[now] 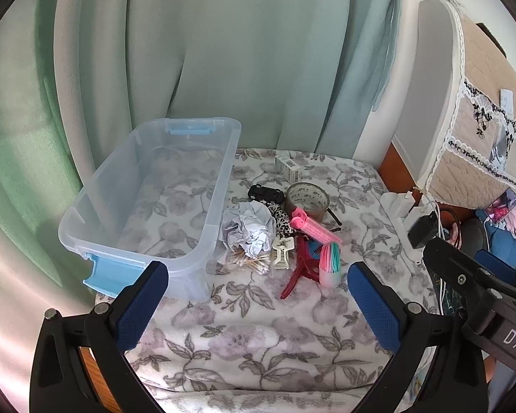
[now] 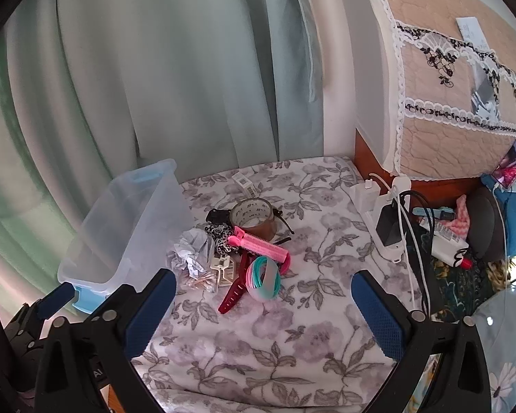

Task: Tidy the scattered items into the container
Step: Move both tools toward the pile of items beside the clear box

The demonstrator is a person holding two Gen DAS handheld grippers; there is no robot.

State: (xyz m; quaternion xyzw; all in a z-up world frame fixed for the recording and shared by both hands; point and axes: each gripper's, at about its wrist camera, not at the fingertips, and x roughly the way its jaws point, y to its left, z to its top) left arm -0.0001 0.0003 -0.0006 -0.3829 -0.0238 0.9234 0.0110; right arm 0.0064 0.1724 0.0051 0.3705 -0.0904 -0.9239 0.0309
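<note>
Both grippers, left (image 1: 258, 303) and right (image 2: 263, 309), have jaws released. Translucent plastic bin (image 1: 220, 186), center-left, adjoins crumpled paper (image 1: 249, 229) and glossy tape roll (image 1: 306, 199) on floral fleece blanket (image 1: 258, 337).

The black item (image 1: 264, 192) lies half hidden behind the tape roll (image 1: 307, 199).

White letters "DAS" read on the dark body of the right gripper (image 1: 471, 275), cut by the frame edge, right of the left gripper's (image 1: 258, 287) fingers. Printing on the tape roll (image 1: 306, 200) and small box (image 1: 289, 167) ahead is illegible.
</note>
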